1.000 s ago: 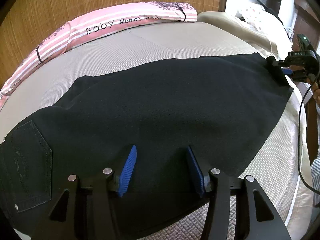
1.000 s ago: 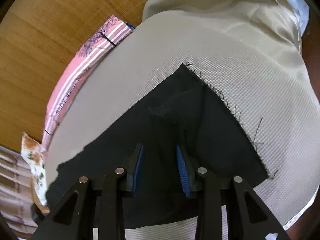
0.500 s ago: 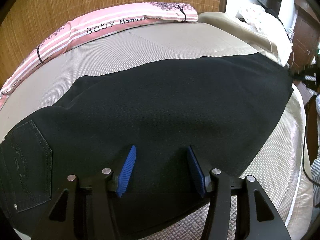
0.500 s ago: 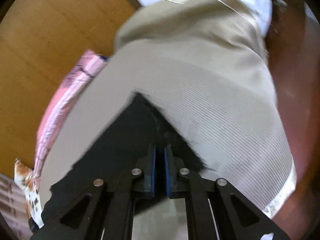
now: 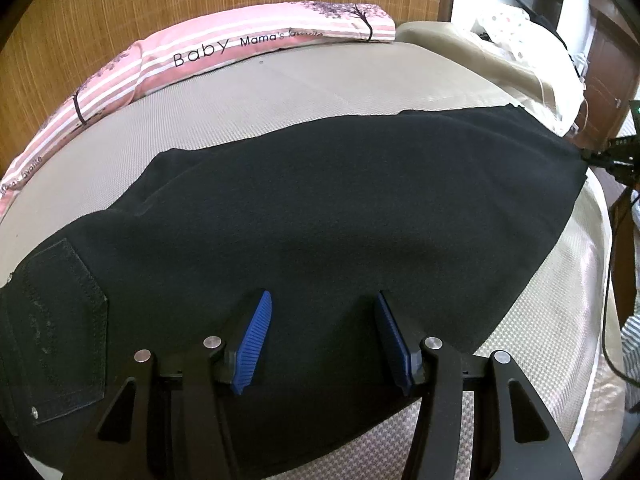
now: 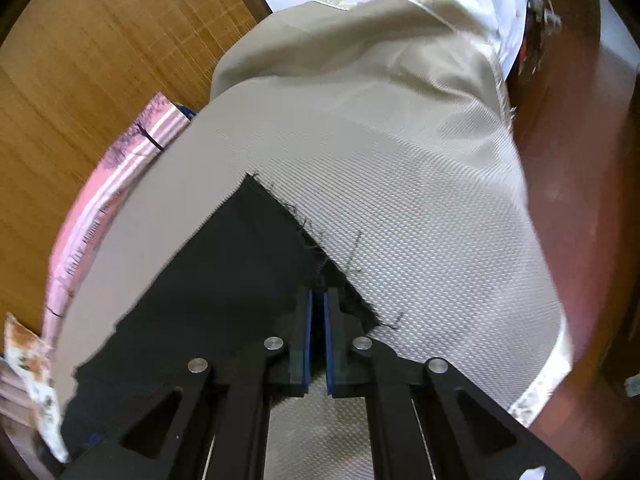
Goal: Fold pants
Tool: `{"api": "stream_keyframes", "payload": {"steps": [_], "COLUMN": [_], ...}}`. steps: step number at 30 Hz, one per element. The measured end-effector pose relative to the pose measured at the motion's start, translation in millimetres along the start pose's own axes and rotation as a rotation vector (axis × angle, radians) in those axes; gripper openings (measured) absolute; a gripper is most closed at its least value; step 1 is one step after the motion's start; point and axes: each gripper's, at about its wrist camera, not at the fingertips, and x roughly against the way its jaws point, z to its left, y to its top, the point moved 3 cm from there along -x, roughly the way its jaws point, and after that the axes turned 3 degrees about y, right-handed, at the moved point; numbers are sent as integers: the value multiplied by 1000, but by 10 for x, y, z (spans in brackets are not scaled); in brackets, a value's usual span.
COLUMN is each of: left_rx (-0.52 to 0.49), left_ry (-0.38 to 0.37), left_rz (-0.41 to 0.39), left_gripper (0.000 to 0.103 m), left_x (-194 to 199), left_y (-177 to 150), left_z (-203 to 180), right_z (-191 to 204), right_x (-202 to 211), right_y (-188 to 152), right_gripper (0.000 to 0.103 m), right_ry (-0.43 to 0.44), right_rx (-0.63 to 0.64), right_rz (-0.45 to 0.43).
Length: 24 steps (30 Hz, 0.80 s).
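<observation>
Black pants (image 5: 320, 208) lie flat across the beige bed, back pocket (image 5: 60, 320) at the left, frayed leg hem at the right. My left gripper (image 5: 322, 300) is open, its blue pads hovering over the near edge of the pants at mid-leg. My right gripper (image 6: 317, 294) is shut on the frayed hem (image 6: 340, 280) of the pants, lifting it a little off the mattress; it also shows at the right edge of the left wrist view (image 5: 616, 156).
A pink striped pillow (image 5: 224, 52) lies along the bamboo headboard wall. A beige folded blanket (image 6: 360, 60) and a white spotted cloth (image 5: 516, 20) sit at the far end. The bed edge (image 5: 592, 320) and brown wooden furniture (image 6: 580, 200) are at the right.
My right gripper closed on the pants hem and pulled it outward toward the bed's end. The pants leg stretched flatter. My left gripper stayed open in place.
</observation>
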Motion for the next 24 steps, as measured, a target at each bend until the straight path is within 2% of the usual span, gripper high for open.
{"api": "stream_keyframes", "payload": {"steps": [5,7,8,9,13,15,17,19,23,24], "left_rx": [7,8,10,16,80,104,126,182,312,332], "left_ry": [-8,-10,-13,-8,-1,32,79,125,193,218], "left_rz": [-3,-2,1,4,-48,-90,-106,-109,-102,-101], "left_gripper": [55,56,56,56,56,56,56,56,56,56], "left_x": [-5,-4,0,14,209,330,382,407,458,478], "left_y": [-6,-8,-1,12,99,166,213,220,140,101], "left_z": [18,13,16,33,258,441,646,919,1443,1568], "right_z": [-64,-33,-25,-26,115,395,731,1293,2336,2682], "right_x": [-197,-201,-191,-145,111,191,140,8,-352,-495], "right_y": [-102,-87,-77,-56,33,89,91,-18,-382,-523], "right_gripper": [4,12,22,35,37,37,37,37,37,37], "right_ry": [-87,-114,-128,-151,-147,-85,-20,107,286,343], "right_rx": [28,54,58,52,59,114,188,293,478,526], "right_rz": [35,42,50,55,1,-9,22,81,228,295]}}
